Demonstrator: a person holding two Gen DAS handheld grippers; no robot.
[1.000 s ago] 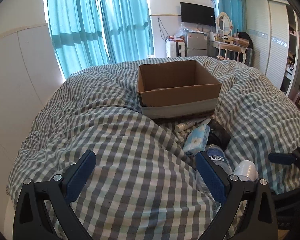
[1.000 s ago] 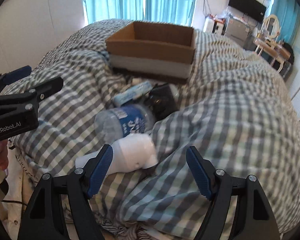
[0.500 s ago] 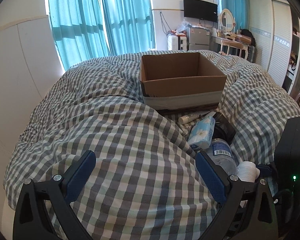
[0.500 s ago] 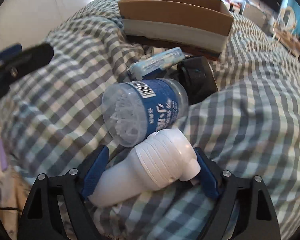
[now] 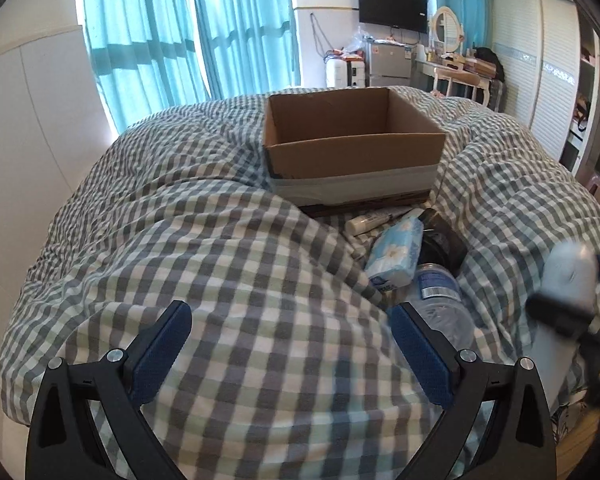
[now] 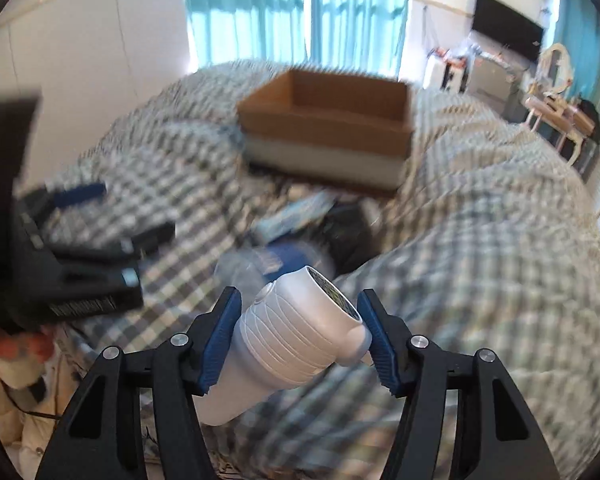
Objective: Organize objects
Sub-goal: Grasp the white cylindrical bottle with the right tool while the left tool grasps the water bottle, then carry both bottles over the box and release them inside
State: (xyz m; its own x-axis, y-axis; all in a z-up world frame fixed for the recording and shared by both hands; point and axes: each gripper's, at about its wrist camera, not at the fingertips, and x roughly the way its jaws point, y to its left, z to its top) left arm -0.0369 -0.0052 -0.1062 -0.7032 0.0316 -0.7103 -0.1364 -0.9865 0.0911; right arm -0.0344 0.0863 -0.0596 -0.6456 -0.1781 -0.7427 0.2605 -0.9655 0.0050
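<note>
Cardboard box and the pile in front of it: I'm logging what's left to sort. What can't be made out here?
- Cardboard box floor: left wrist view, near wall hides it.
- Black object: tissue pack covers part; identity unclear.
- Pile in right wrist view: motion blur.
- White bottle in right gripper: no label readable.

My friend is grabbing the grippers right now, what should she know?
Right gripper: shut on the white bottle, lifted off the checked duvet.
Left gripper: open, holding nothing, low over the duvet.
Cardboard box: nothing visible inside from here.
Waiting in front of it: tissue pack, clear blue-label jar, small white tube, black item.
Next, probably: white bottle into the box, then the rest.
</note>
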